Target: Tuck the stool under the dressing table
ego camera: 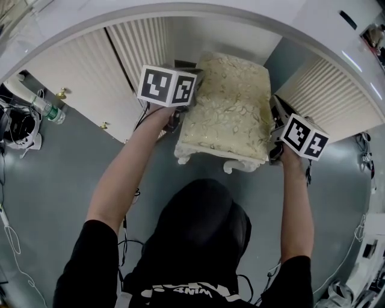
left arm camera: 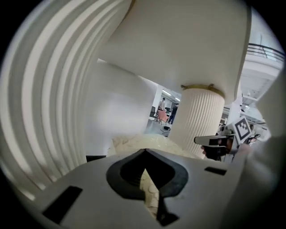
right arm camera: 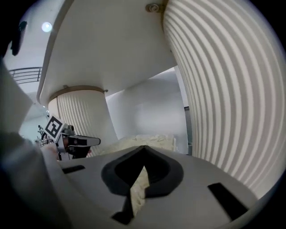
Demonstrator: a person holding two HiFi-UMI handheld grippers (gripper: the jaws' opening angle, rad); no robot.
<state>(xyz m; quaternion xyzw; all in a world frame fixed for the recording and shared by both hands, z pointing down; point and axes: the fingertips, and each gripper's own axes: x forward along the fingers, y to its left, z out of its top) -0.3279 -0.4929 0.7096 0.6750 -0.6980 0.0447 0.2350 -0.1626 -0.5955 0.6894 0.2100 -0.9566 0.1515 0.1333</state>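
Gripping: I have both grippers clamped on the stool point(ego camera: 231, 108), one on each side edge of its cream cushion.
Left gripper point(left arm camera: 149, 179): fingers shut narrow on a fold of patterned fabric, which shows in the slit between them.
Right gripper point(right arm camera: 138, 179): likewise pinched tight, on the cushion's opposite edge.
Stool: between my two sets of fingers and running ahead of them into the kneehole of the dressing table point(ego camera: 240, 15).
Left pedestal point(ego camera: 90, 72): ribbed, just outside the left fingers.
Right pedestal point(ego camera: 328, 90): ribbed, just outside the right fingers.
Tabletop: its underside hangs above both fingertips.
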